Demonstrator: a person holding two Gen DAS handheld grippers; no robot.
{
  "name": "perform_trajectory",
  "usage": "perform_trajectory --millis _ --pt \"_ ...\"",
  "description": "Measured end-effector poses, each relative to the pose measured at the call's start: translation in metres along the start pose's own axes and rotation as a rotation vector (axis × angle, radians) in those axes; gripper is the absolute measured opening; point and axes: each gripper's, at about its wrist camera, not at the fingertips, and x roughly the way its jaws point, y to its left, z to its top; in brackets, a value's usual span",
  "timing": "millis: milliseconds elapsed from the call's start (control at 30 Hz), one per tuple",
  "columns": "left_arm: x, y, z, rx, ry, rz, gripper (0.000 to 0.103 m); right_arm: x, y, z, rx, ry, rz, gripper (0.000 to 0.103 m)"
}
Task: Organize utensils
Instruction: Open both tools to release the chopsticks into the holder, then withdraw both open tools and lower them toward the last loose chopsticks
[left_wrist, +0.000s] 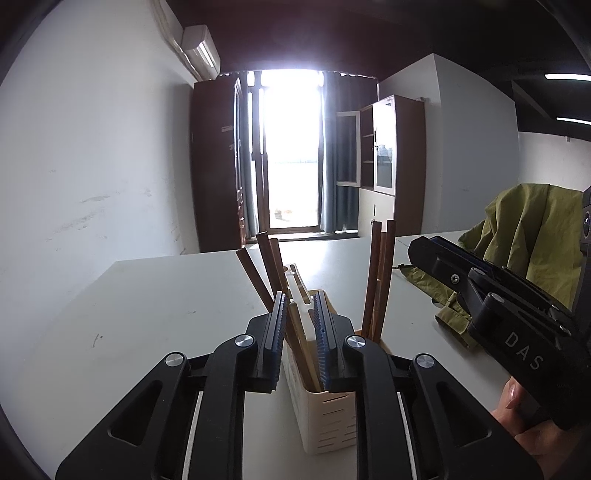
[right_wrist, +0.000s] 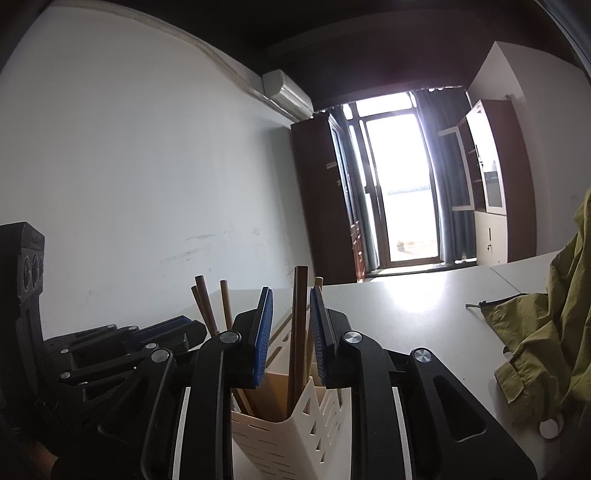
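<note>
white walls, a bright balcony door (left_wrist: 291, 147) and wood cabinets lie ahead of my tools. the pale counter (left_wrist: 147, 295) carries an olive jacket (left_wrist: 524, 236) right. the cream utensil holder (left_wrist: 325, 417) stands under my left tool (left_wrist: 300, 325) and right tool (right_wrist: 290, 328), both slightly spread around wooden sticks (right_wrist: 297, 332), pinching nothing; its base is cut off.

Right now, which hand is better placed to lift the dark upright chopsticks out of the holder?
Right. The dark chopsticks stand between the right gripper's open jaws, pads not pressing. The left gripper sits over the other end of the holder, with those chopsticks off to its side.
</note>
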Motion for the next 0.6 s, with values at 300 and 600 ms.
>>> perform_trajectory --millis 300,600 --pt "-0.026 0.005 -0.008 0.012 0.005 0.015 0.024 -0.017 0.003 -0.006 -0.01 0.083 -0.039 0.034" --pt "-0.049 0.007 -0.024 0.018 0.045 0.013 0.03 -0.025 0.011 -0.025 -0.035 0.244 -0.098 0.044"
